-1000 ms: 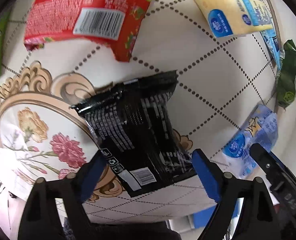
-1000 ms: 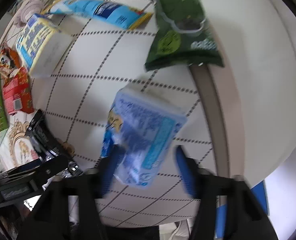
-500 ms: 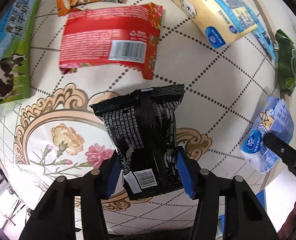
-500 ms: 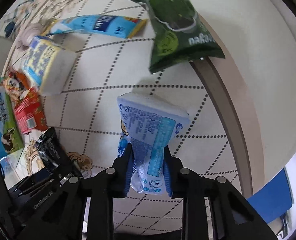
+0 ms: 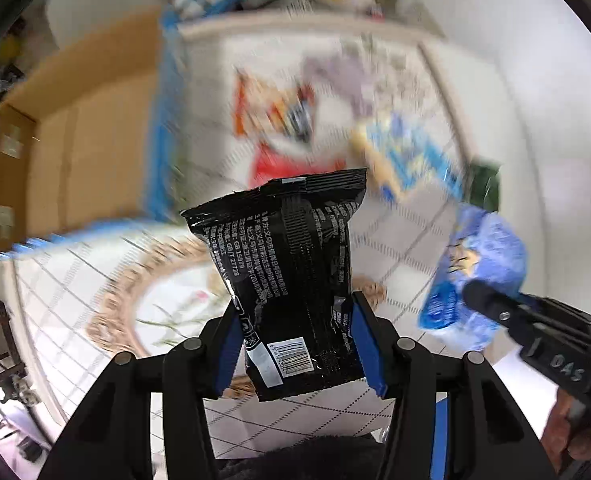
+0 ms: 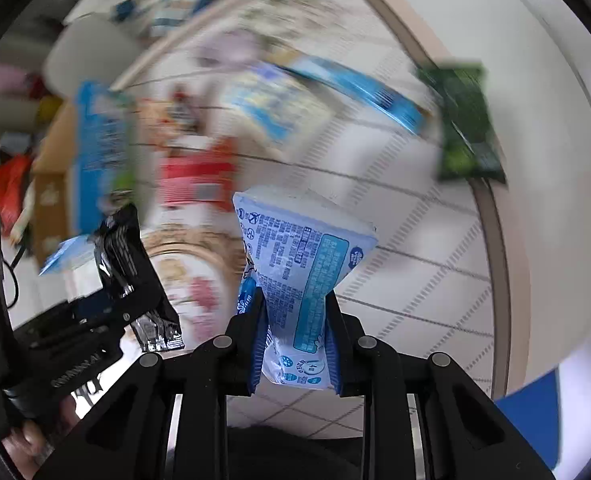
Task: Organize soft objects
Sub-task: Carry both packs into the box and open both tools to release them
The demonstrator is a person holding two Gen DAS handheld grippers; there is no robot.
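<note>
My left gripper (image 5: 295, 344) is shut on a black snack packet (image 5: 291, 264) and holds it up above the patterned round table (image 5: 95, 280). My right gripper (image 6: 295, 344) is shut on a pale blue tissue pack (image 6: 299, 280), squeezed at its waist and lifted off the table. The tissue pack also shows at the right of the left wrist view (image 5: 475, 272), and the black packet at the left of the right wrist view (image 6: 131, 268).
Blurred packets lie on the table: a red one (image 6: 199, 176), a yellow-blue pack (image 5: 407, 160), a long blue one (image 6: 359, 88), a green bag (image 6: 467, 124) at the rim. A cardboard box (image 5: 75, 148) stands beyond the table's left edge.
Both grippers have risen and tilted up with their packets; the black packet and the tissue pack left the table. The background now blurs from motion and the cardboard box has come into view.
</note>
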